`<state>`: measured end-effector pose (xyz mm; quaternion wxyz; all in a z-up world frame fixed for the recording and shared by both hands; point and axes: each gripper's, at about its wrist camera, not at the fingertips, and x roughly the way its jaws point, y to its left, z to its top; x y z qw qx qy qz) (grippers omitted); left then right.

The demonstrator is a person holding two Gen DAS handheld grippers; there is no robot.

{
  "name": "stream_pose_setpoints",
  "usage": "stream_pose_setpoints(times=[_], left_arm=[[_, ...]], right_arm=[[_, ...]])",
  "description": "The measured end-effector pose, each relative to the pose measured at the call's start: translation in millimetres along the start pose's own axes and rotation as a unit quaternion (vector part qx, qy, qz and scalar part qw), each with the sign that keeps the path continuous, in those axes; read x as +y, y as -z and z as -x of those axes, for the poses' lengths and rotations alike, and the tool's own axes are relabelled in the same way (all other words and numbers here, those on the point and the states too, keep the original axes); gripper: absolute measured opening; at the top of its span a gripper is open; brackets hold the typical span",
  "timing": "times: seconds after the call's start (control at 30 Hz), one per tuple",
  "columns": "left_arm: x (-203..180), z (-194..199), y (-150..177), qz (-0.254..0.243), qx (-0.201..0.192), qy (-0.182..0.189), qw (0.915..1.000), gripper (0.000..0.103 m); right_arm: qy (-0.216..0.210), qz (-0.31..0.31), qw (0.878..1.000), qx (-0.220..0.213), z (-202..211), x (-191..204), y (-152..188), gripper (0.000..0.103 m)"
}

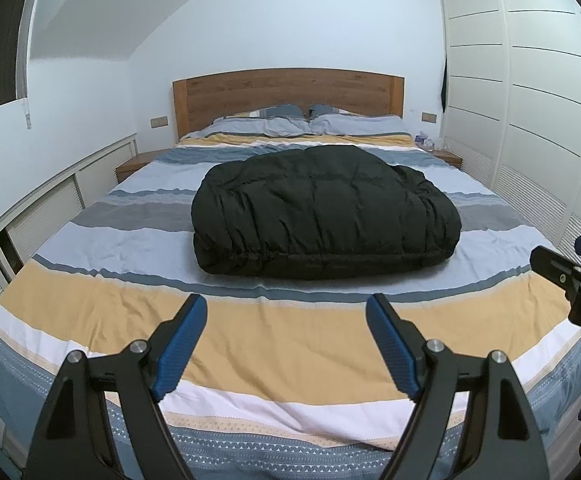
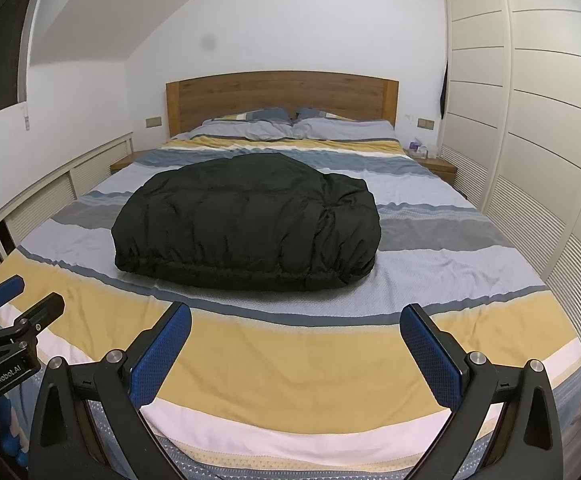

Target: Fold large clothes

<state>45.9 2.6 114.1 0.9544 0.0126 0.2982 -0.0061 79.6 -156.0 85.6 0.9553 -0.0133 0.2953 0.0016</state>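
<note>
Black puffer jacket laid mid-bed on striped duvet, well apart from both grippers. Left gripper and right gripper held wide, empty. Elasticated hem corners best pinched together, lifted evenly.

Only one marking reads clearly: "GenRobot.AI", in white letters on the black body of my left claw, at the lower left of the right wrist view. At the right edge of the left wrist view, the black body of my right claw carries a white mark cut off by the frame; only something like a "D" shows. I can read nothing else.
</note>
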Motion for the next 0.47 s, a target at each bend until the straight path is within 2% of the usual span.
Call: stream_pose_setpoints(times=[0.47], left_arm=[[2.6,3.1,0.8,0.006,0.007,-0.008,0.9999,0.081]], right_arm=[[0.000,-0.001,1.000,-0.001,4.8,1.0,2.9,0.102]])
